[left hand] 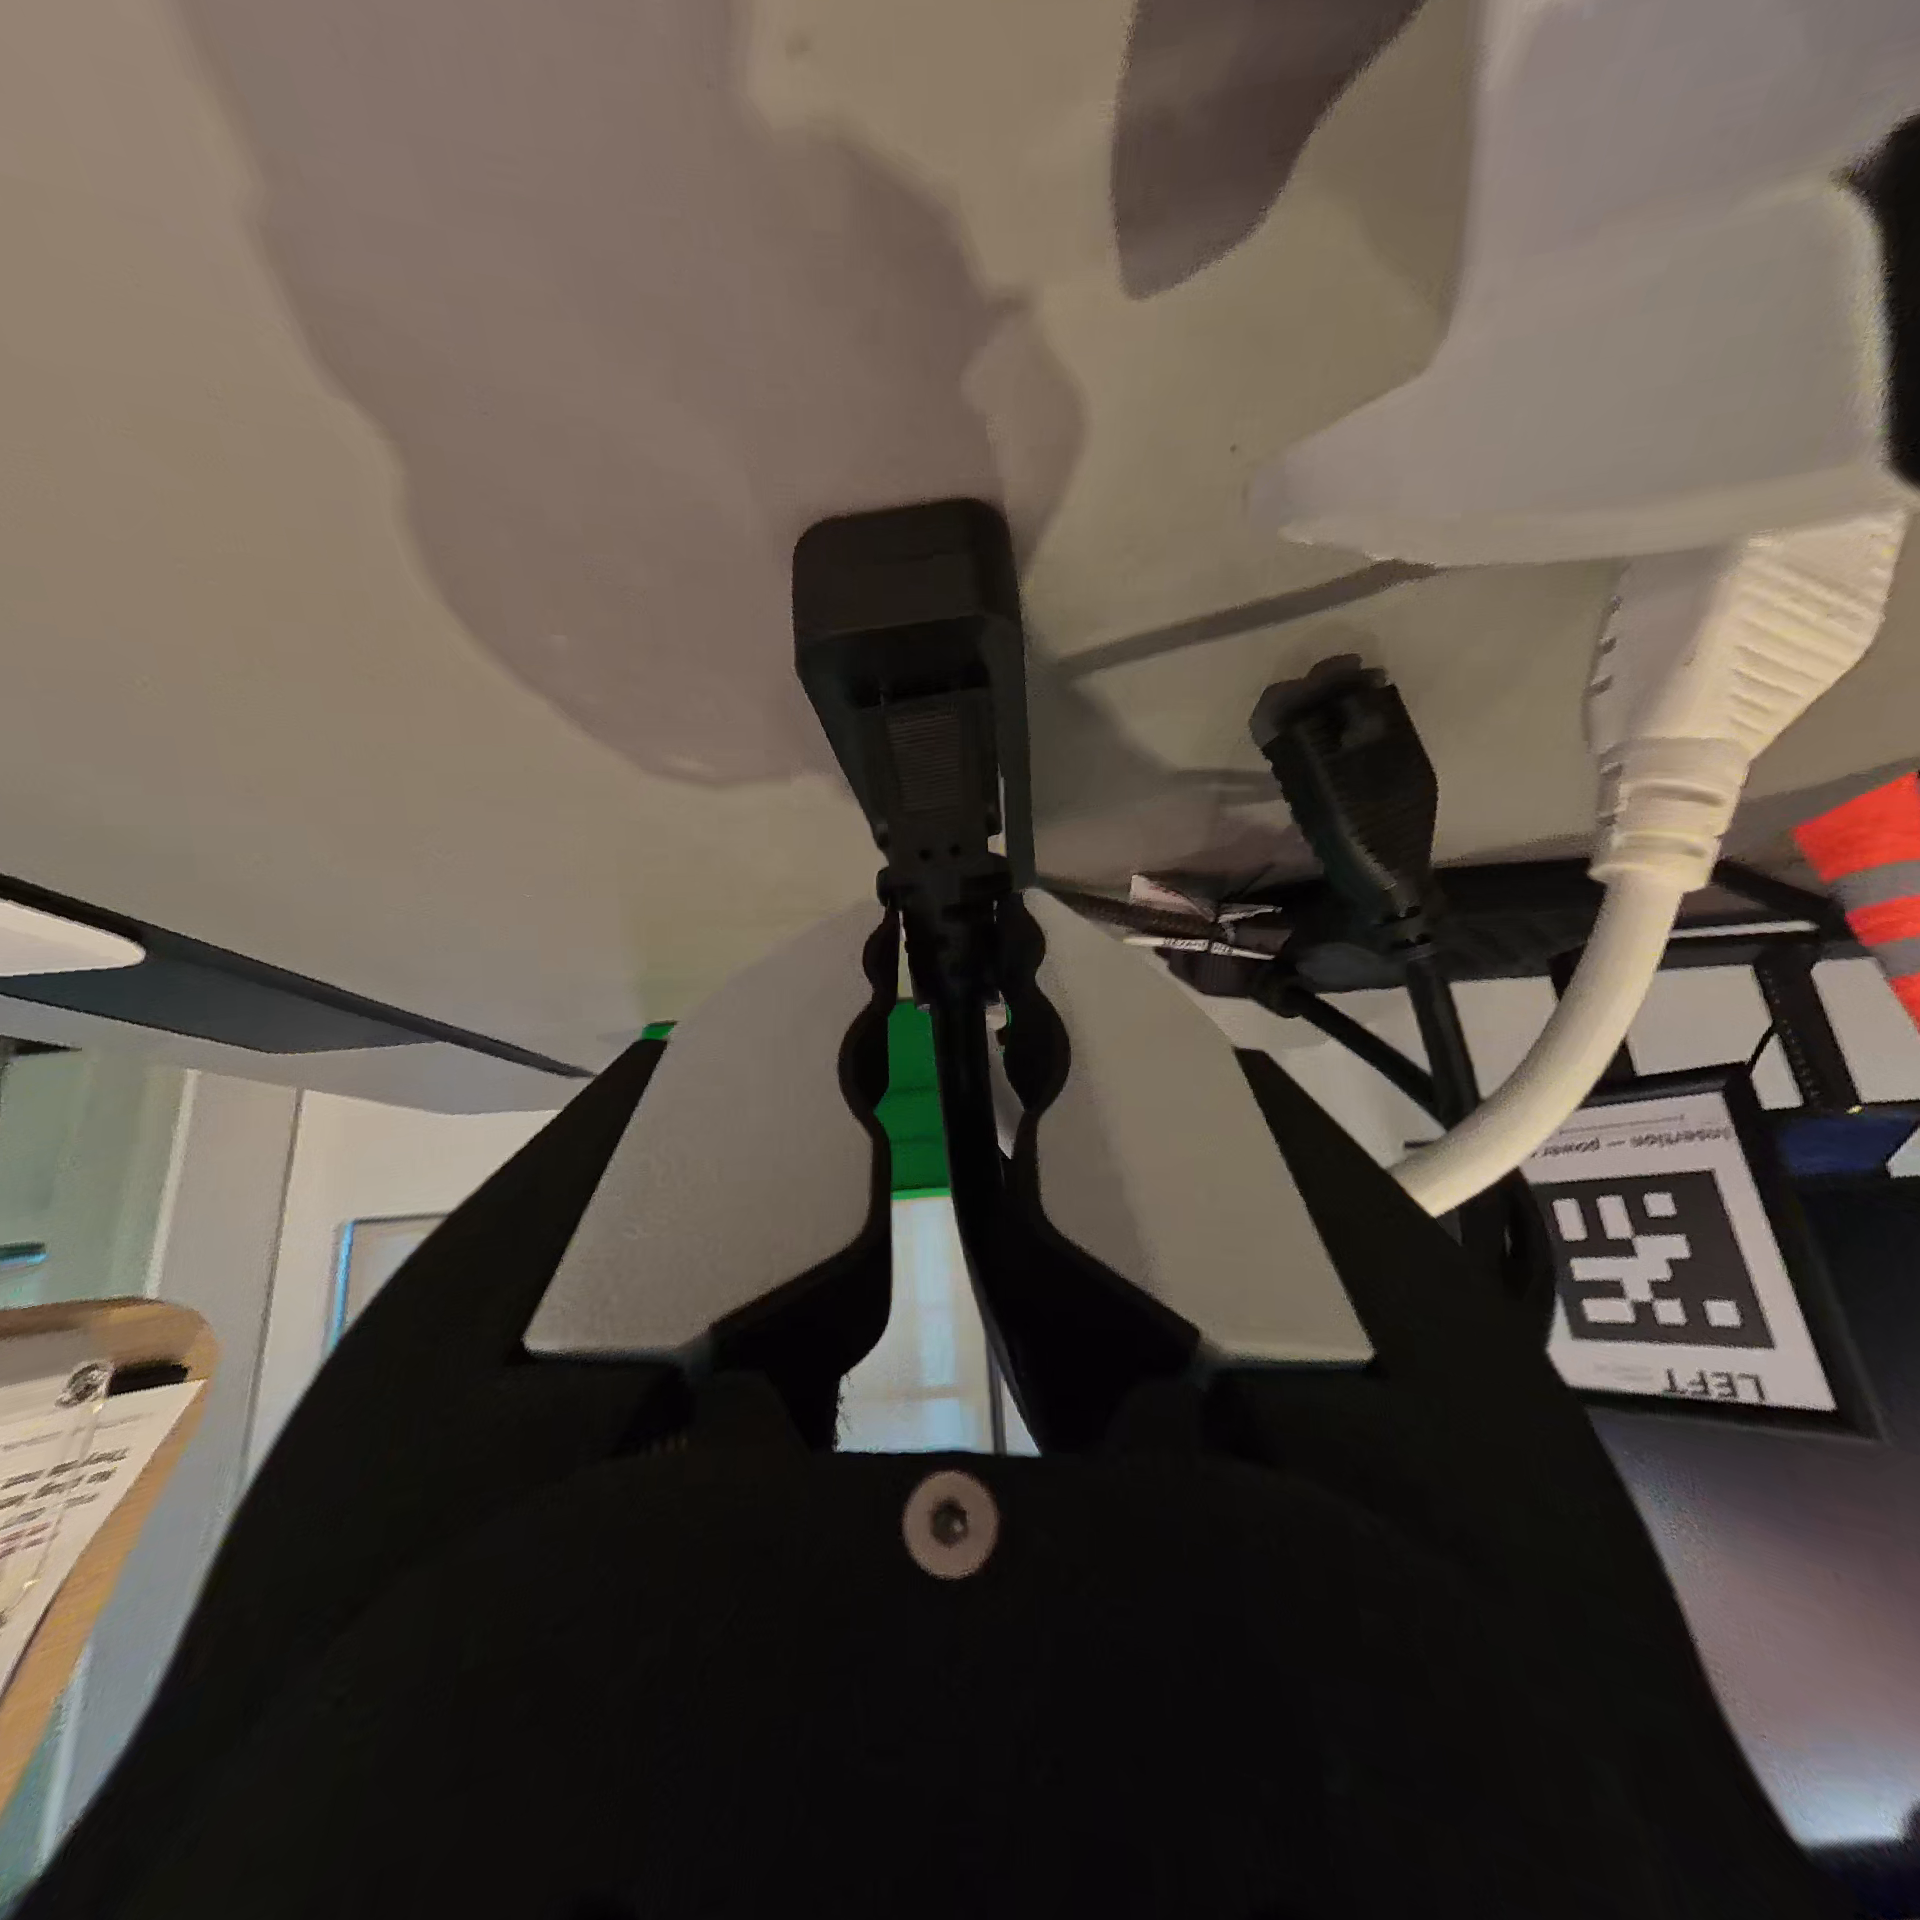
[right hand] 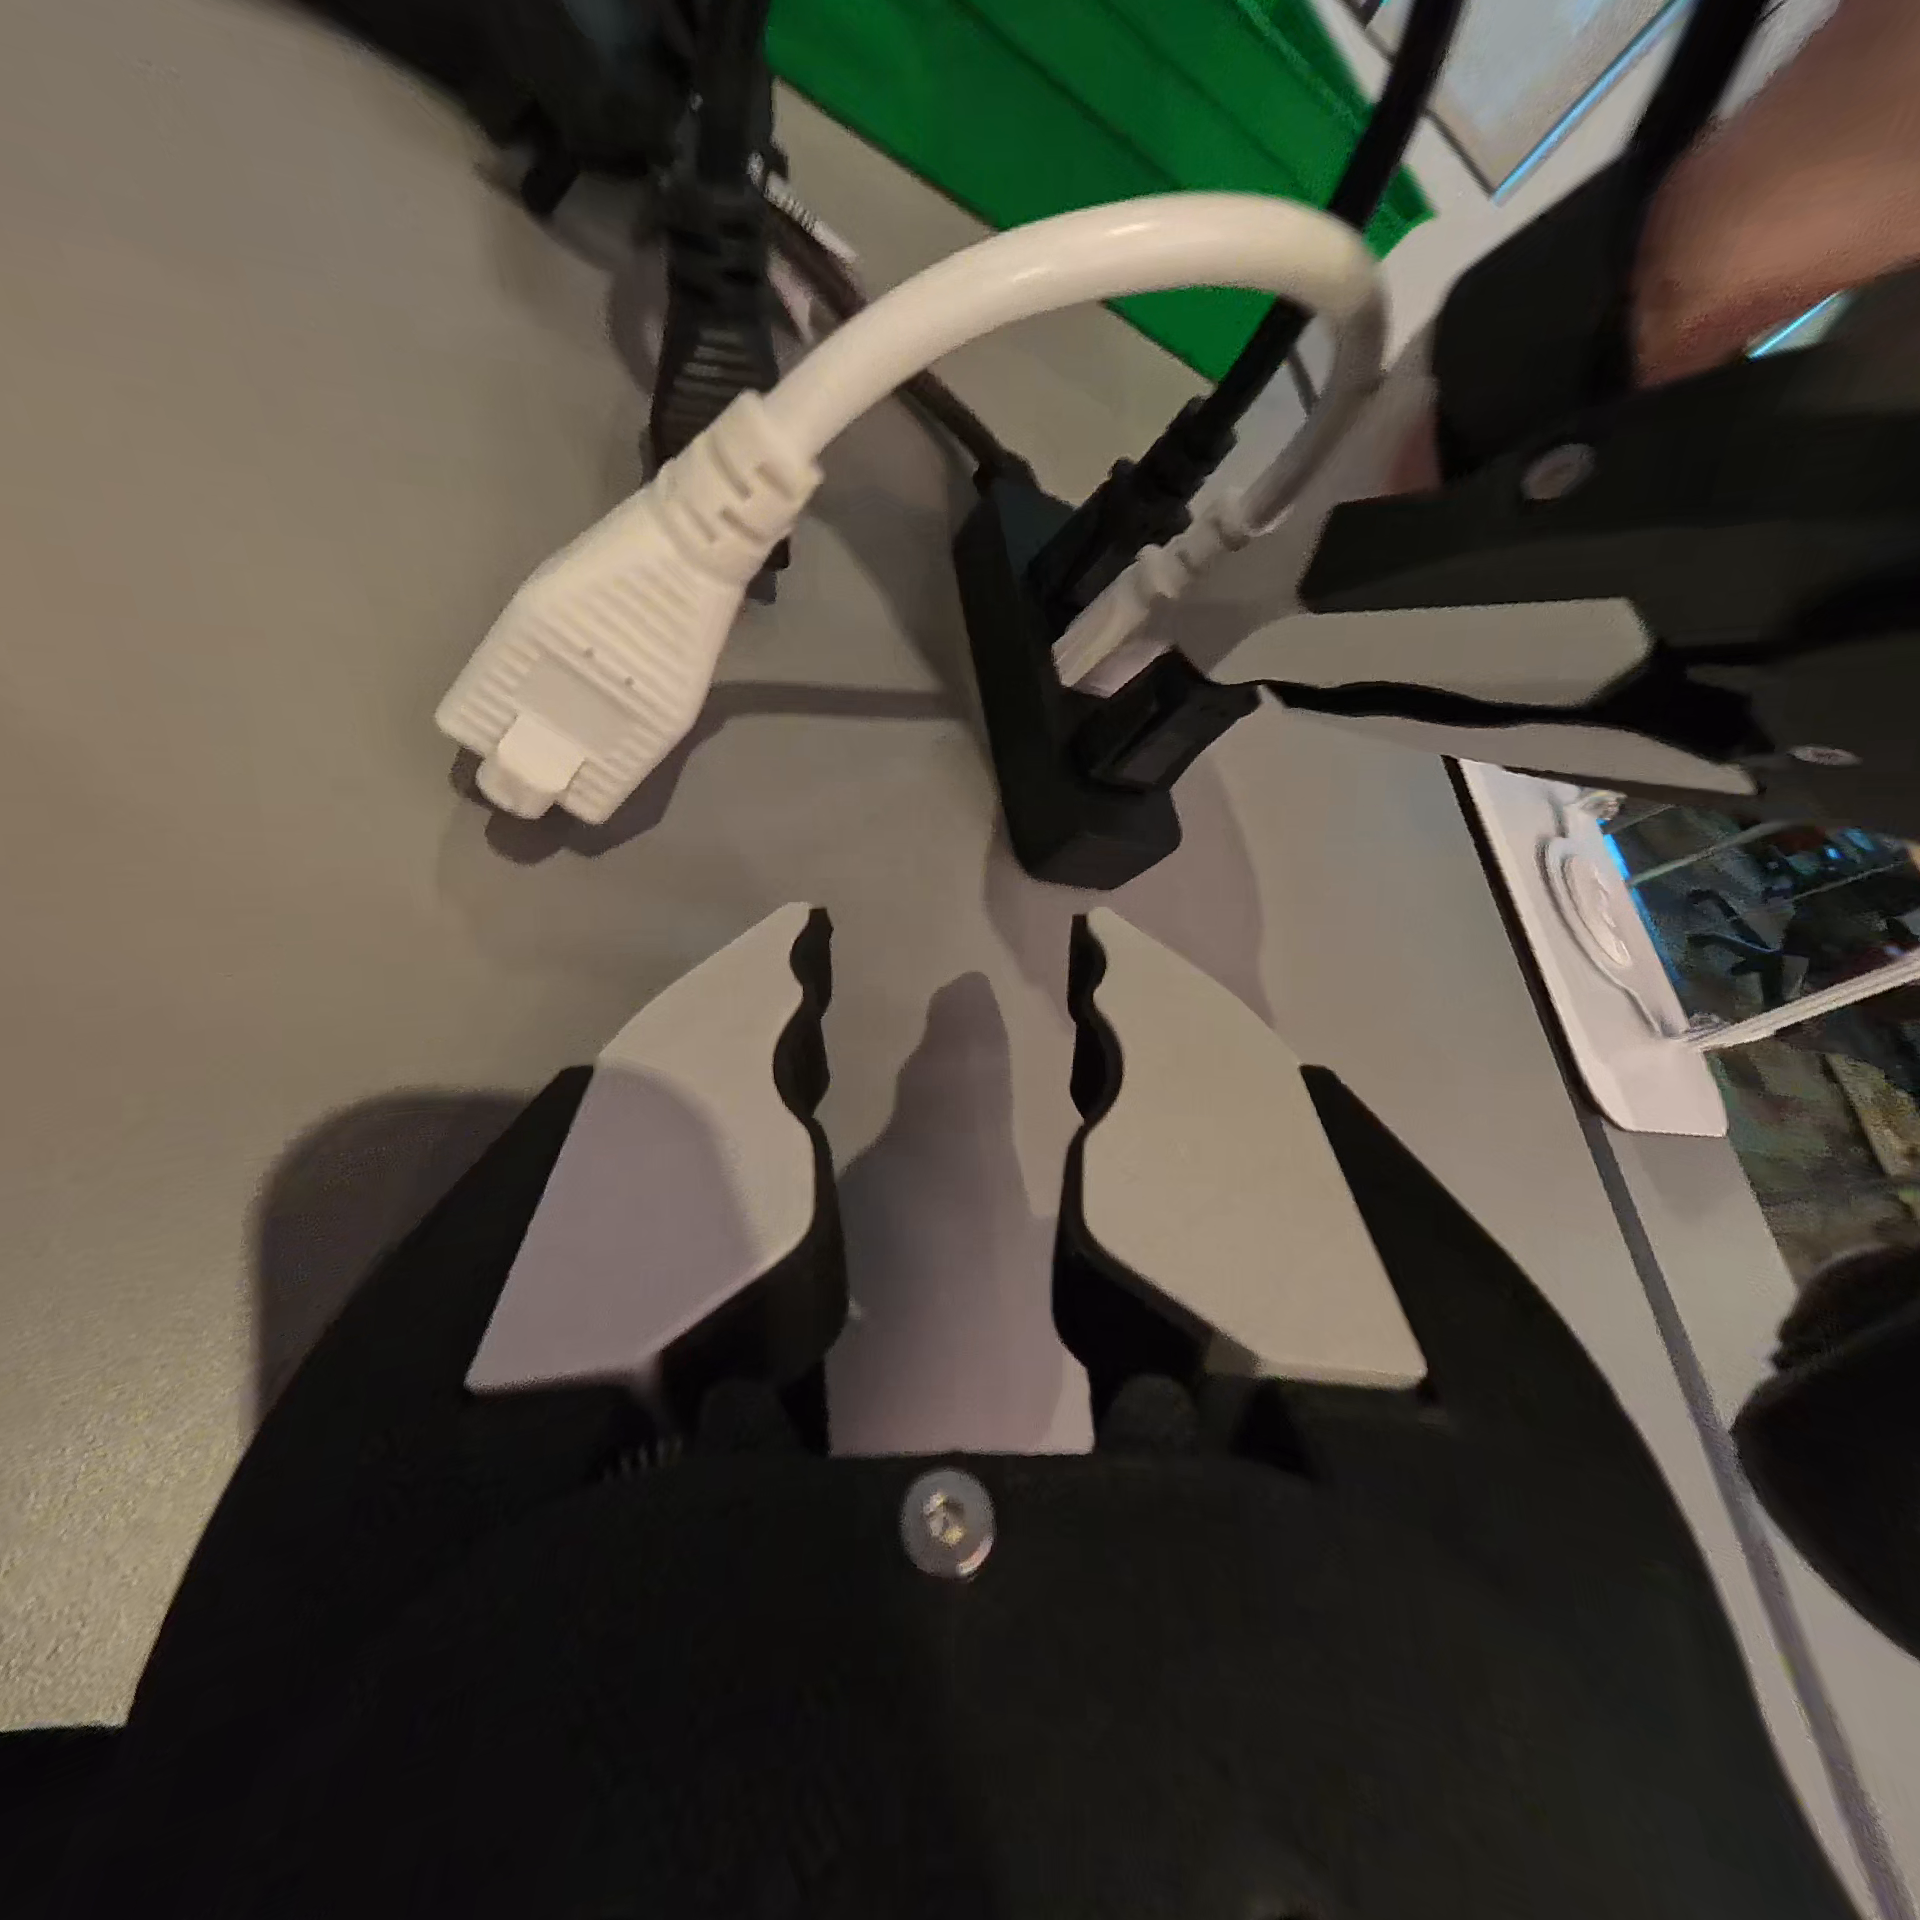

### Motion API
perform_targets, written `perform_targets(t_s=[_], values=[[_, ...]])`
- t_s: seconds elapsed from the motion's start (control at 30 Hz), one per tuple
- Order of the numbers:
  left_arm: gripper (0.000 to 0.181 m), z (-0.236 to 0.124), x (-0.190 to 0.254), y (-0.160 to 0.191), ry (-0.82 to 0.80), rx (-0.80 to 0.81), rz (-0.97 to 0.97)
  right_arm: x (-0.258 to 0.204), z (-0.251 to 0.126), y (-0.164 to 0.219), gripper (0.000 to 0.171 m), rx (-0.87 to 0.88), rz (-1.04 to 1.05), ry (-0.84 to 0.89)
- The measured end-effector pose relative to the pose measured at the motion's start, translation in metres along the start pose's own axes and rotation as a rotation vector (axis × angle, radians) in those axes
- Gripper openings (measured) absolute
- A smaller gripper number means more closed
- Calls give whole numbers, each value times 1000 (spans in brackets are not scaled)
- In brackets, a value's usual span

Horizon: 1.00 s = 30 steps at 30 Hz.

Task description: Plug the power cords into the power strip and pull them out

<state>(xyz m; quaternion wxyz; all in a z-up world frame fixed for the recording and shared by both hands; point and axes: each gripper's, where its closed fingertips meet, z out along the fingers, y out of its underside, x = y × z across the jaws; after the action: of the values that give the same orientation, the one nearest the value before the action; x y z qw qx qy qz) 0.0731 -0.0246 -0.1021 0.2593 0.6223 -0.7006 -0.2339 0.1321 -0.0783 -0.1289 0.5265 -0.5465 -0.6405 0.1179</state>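
A small black power strip [left hand: 894, 566] lies on the grey table [left hand: 312, 623]. My left gripper [left hand: 951, 914] is shut on a black plug [left hand: 930, 748] that sits in the strip, gripping it at the cord end. In the right wrist view the strip [right hand: 1039, 769] holds this black plug [right hand: 1148, 743] and a white plug [right hand: 1117, 629], with the left gripper [right hand: 1236, 686] reaching in from the right. My right gripper [right hand: 948, 920] is open and empty, just short of the strip's near end. The white cord's free connector [right hand: 592, 675] lies left of the strip.
A second black plug [left hand: 1351, 790] lies loose beside the white connector [left hand: 1745, 665]. A green box [right hand: 1039, 125] stands behind the strip. A white card stand [right hand: 1621, 987] sits at the table's right edge. A marker card [left hand: 1652, 1278] and a clipboard [left hand: 94, 1455] are nearby. Across from one pair of fingers to the other is roughly 9 cm.
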Motion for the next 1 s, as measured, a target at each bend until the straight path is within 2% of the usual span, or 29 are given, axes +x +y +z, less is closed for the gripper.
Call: perform_targets(t_s=[0.17,0.37,0.5,0.63,0.8,0.9,1.0], values=[[17,9,-9,14,-49,-152,20,0,-1,1,43,-2,2,2],[20,7,-11,12,-65,-54,-1,-2,-1,-1,43,8,-11,-8],[40,-9,-17,12,-53,91,-99,-2,-1,-2,43,14,-12,-12],[41,-39,-16,12,2,345,-171,-2,-1,-2,43,17,-15,-14],[38,-90,-43,45,-98,745,-271,-2,0,-2,43,19,-16,-14],[44,-80,-49,78,-129,849,-299,-1,0,-2,43,19,-17,-12],[53,-40,-31,79,-38,865,-270,0,1,-2,44,18,-14,-13]])
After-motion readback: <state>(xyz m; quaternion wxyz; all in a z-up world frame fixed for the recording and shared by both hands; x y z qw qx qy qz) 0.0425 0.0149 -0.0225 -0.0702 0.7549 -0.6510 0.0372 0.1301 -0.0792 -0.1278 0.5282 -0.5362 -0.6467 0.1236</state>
